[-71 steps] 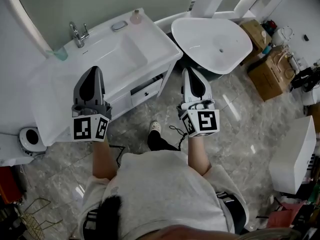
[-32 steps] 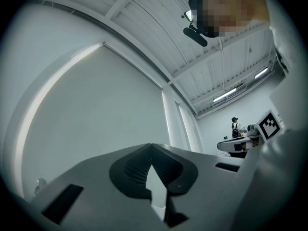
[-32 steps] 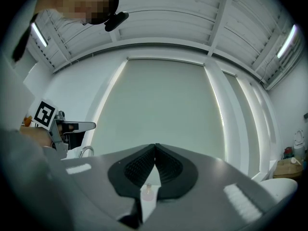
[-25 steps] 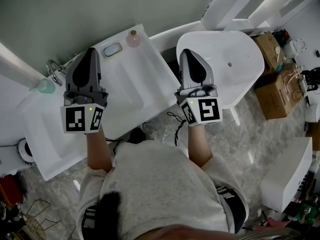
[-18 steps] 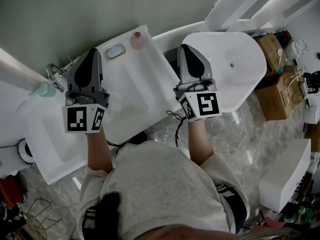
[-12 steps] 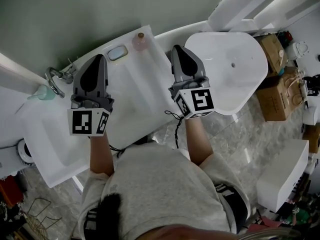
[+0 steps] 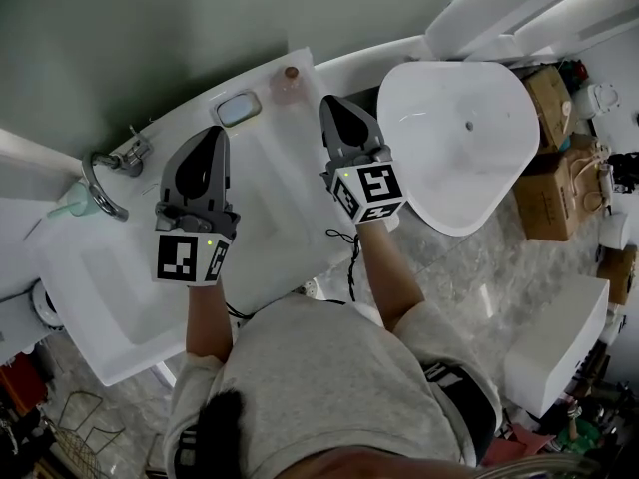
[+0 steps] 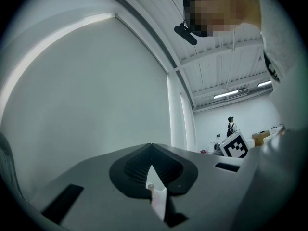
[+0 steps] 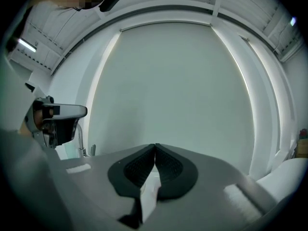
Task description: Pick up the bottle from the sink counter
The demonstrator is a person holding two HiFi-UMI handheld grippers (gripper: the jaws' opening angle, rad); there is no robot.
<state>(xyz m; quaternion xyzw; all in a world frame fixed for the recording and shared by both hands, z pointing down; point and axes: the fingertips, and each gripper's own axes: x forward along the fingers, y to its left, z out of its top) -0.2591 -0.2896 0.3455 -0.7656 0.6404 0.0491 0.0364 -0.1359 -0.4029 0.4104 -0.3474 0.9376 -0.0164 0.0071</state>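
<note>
A small pinkish bottle (image 7: 290, 84) with a brown cap stands at the far right corner of the white sink counter (image 7: 270, 198). My right gripper (image 7: 331, 102) hovers over the counter's right edge, its tips just right of the bottle and apart from it, jaws shut and empty. Over the basin, the left gripper (image 7: 217, 132) points toward the back wall, its jaws also closed on nothing. In the right gripper view the dark pads (image 9: 166, 170) meet at the tip. In the left gripper view the pads (image 8: 168, 170) meet too, and a small pale capped shape (image 8: 150, 186) shows through the gap below them.
A soap dish (image 7: 238, 108) lies left of the bottle, near the wall. The chrome faucet (image 7: 110, 163) and a green cup (image 7: 68, 204) are at the far left. A white bathtub (image 7: 459, 118) stands to the right, with cardboard boxes (image 7: 559, 168) beyond it.
Both grippers have come down toward the counter. The right one has shifted left, closing in on the bottle; the left one has slid right over the basin. Both stayed shut.
</note>
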